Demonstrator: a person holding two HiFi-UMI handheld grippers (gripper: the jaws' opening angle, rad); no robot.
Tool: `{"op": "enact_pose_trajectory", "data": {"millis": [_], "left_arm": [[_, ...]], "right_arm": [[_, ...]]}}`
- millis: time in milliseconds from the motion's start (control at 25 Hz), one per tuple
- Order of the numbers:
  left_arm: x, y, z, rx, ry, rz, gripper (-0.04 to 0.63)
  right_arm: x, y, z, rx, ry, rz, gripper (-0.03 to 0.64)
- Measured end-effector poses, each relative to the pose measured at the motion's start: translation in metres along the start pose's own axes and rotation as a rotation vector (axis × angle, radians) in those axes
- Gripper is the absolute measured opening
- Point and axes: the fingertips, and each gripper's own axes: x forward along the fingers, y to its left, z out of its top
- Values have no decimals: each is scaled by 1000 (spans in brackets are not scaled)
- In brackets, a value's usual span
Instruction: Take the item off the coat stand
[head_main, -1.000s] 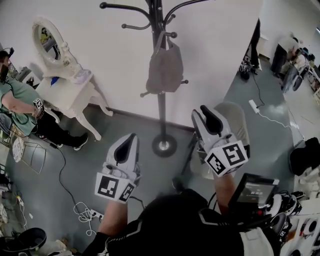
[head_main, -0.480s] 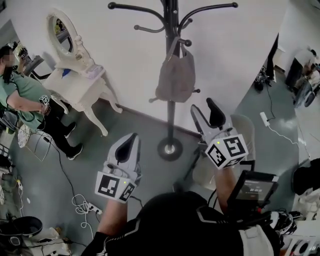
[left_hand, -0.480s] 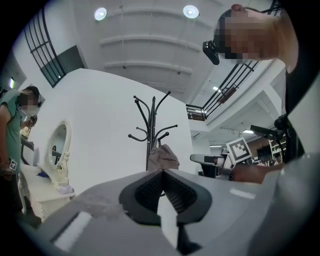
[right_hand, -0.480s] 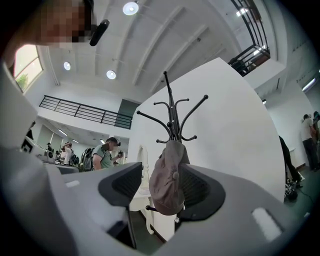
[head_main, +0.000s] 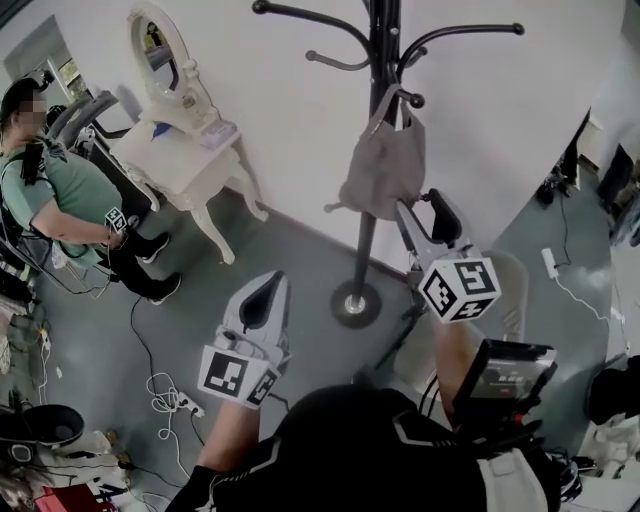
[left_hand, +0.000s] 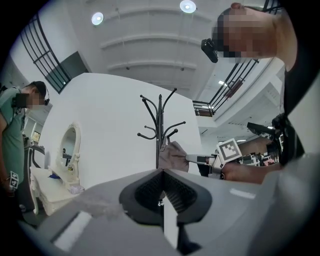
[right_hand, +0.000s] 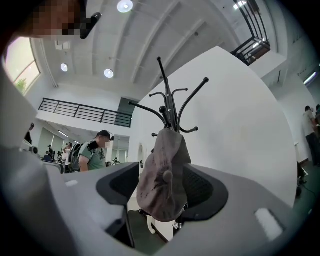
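A grey cloth bag (head_main: 385, 170) hangs by its strap from a hook of the black coat stand (head_main: 368, 240). My right gripper (head_main: 418, 205) is raised at the bag's lower right side, and its jaws are opening. In the right gripper view the bag (right_hand: 164, 175) hangs between the two spread pads and neither pad presses on it. My left gripper (head_main: 268, 287) is held low, to the left of the stand's base, with its jaws shut and nothing in them. From the left gripper view, the bag (left_hand: 172, 156) and the right gripper's fingers (left_hand: 200, 159) show beside the stand (left_hand: 160, 125).
A white dressing table with an oval mirror (head_main: 185, 150) stands at the left against the wall. A person in a green shirt (head_main: 60, 200) sits beside it. Cables and a power strip (head_main: 170, 400) lie on the floor. The stand's round base (head_main: 355, 303) and a beige chair (head_main: 505, 290) are close by.
My right gripper has risen and moved forward to the bag, and its jaws have spread wider. The left gripper has stayed low and shut.
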Motion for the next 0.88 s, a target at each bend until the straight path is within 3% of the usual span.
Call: {"op": "enact_pose_trajectory", "data": {"millis": [400,560,880], "left_arm": [[-1,10,-1,4,5,46,-9],[2,11,-3,6,8,54,-9],[2,13,-3,7,16,65,-9]], "right_arm": [[24,-7,-8,9,18,17,275],[32,-5,-10,10,25,46,237],[37,-4,-10,8,7,62,97]]}}
